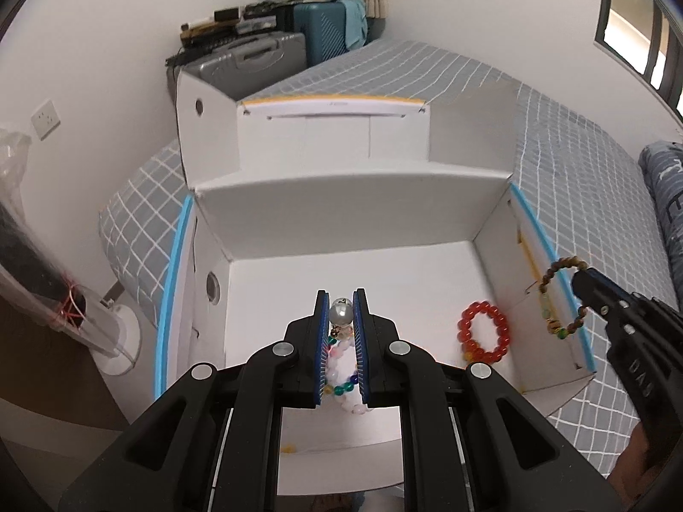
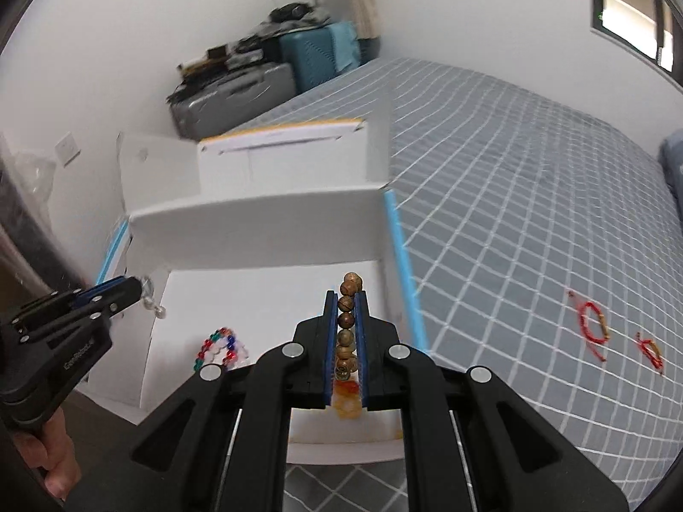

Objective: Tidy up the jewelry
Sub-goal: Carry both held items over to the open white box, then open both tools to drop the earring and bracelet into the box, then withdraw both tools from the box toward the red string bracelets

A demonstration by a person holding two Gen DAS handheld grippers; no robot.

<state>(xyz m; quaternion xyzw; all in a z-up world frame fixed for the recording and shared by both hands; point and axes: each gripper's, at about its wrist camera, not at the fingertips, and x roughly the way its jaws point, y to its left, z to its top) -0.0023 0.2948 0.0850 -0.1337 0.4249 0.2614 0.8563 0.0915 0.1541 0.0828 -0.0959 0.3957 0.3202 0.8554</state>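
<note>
Over the white box point(image 1: 341, 230), left gripper point(image 1: 341, 305) clamps a silver bell point(image 1: 340, 311); right gripper point(image 2: 351, 298) clamps the wooden-bead bracelet point(image 2: 346, 320).

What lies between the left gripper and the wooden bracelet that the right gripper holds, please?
In the left wrist view, a red bead bracelet lies on the box floor between them.

- Left gripper point(image 1: 341, 298): fingers nearly parallel, pointing to 12 o'clock, closed on a silver bell point(image 1: 340, 312).
- Right gripper point(image 2: 345, 298): fingers pointing to 12 o'clock, clamped on a wooden bead bracelet point(image 2: 346, 324).
</note>
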